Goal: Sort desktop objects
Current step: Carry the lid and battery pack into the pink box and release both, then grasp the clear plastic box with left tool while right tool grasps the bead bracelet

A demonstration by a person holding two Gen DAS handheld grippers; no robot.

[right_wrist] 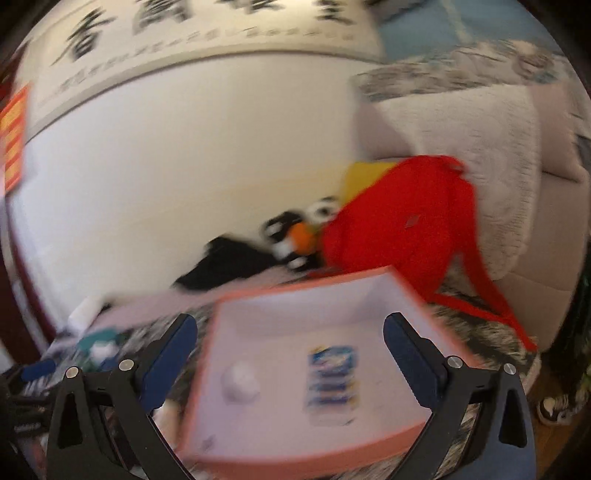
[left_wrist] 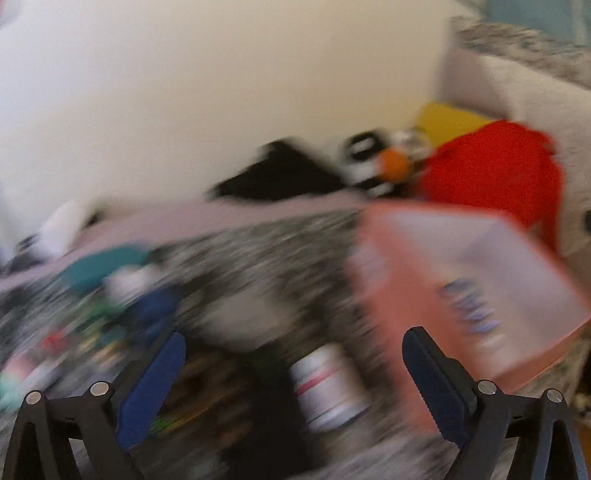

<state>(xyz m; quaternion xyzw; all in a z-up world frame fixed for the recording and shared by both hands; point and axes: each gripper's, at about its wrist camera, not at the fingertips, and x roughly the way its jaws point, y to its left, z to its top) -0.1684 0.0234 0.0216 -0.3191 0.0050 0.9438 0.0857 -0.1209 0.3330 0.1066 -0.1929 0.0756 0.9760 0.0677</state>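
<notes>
A shallow pink box (right_wrist: 314, 369) lies open just ahead of the right gripper (right_wrist: 290, 343), holding a blue packet (right_wrist: 332, 380) and a small white lump (right_wrist: 240, 382).

A plain white wall (right_wrist: 177, 158) stood behind the clutter, with a long banner of black brush writing (right_wrist: 207, 26) hung high across it and a red and yellow paper (right_wrist: 13, 136) at its left edge. To the right sat a pale sofa (right_wrist: 491, 158), a red bag (right_wrist: 402, 229) leaning against it. Everything was blurred.
</notes>
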